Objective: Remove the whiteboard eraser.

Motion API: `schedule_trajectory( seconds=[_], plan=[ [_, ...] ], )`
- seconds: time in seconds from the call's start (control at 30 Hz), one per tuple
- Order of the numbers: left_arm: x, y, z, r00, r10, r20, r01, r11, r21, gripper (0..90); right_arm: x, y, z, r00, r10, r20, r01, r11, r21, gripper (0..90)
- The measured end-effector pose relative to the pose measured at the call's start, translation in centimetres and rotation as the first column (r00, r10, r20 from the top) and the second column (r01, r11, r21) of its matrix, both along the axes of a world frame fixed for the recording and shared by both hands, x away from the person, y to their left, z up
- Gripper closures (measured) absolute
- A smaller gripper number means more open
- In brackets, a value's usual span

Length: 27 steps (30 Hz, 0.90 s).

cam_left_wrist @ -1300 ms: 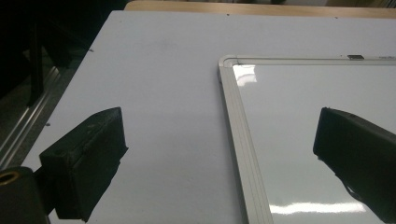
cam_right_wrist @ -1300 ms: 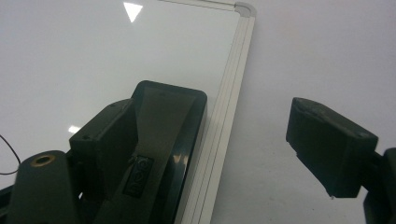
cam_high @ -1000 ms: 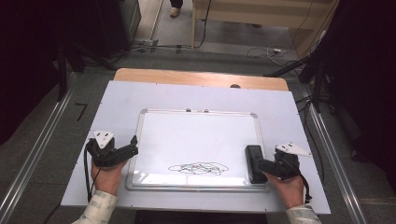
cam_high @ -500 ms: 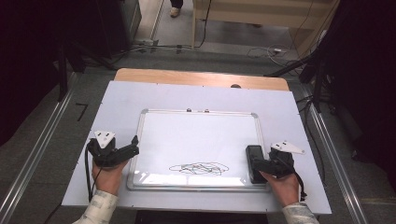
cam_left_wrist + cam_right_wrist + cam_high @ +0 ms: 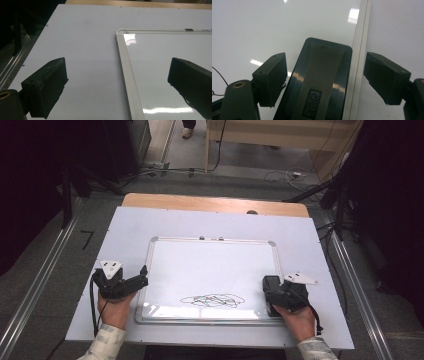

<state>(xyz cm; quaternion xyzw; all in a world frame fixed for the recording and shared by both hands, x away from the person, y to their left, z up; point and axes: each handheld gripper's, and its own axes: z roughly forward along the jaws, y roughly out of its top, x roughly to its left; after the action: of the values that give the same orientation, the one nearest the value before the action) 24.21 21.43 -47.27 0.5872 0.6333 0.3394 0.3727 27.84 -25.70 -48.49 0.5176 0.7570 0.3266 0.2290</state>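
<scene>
The right gripper (image 5: 324, 82), jaws just narrowing but seemingly not yet pinching, straddles the black eraser (image 5: 322, 80): light, rigid, glossy, best squeezed across its long sides.

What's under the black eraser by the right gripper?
The eraser lies on the whiteboard, along its right frame edge. The glossy white surface shows around it; whatever sits directly beneath the eraser is covered. The scribble lies apart, to its left.

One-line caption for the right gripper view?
Right gripper straddles a black eraser at the whiteboard's edge, jaws closing, not yet gripping.
</scene>
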Motion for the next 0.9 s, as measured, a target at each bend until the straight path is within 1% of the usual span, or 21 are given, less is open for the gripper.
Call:
schedule_trajectory(
  seconds=[0.03, 0.17, 0.33, 0.57, 0.7, 0.9],
  plan=[
    [0.02, 0.01, 0.00, 1.0000, 0.001, -0.001, -0.001, 1.0000, 0.000, 2.8, 0.07, 0.03, -0.15, 0.9999, -0.004, -0.010, 0.004, 1.0000, 0.002, 19.5],
    [0.03, 0.01, -0.01, 1.0000, 0.002, -0.003, -0.002, 1.0000, -0.001, 2.8, 0.10, 0.01, -0.28, 0.9998, -0.008, -0.019, 0.008, 0.9999, 0.013, 22.6],
    [-0.04, -0.04, 0.02, 1.0000, -0.006, -0.002, 0.006, 1.0000, -0.001, 2.8, -0.05, 0.07, -0.30, 0.9998, -0.001, -0.019, 0.001, 0.9998, 0.019, 26.2],
    [-0.06, 0.07, 0.04, 1.0000, -0.001, -0.002, 0.001, 1.0000, -0.003, 2.8, -0.04, 0.20, -0.39, 0.9997, -0.003, -0.025, 0.004, 0.9998, 0.018, 27.3],
    [-0.02, 0.07, 0.01, 1.0000, -0.001, -0.001, 0.001, 1.0000, -0.005, 2.8, 0.00, 0.43, -0.50, 0.9996, -0.001, -0.028, 0.001, 1.0000, 0.003, 27.9],
    [-0.03, 0.10, 0.01, 1.0000, -0.002, -0.001, 0.002, 1.0000, -0.006, 2.8, 0.07, 0.42, -0.57, 0.9996, 0.004, -0.027, -0.004, 1.0000, 0.001, 28.4]
  ],
)
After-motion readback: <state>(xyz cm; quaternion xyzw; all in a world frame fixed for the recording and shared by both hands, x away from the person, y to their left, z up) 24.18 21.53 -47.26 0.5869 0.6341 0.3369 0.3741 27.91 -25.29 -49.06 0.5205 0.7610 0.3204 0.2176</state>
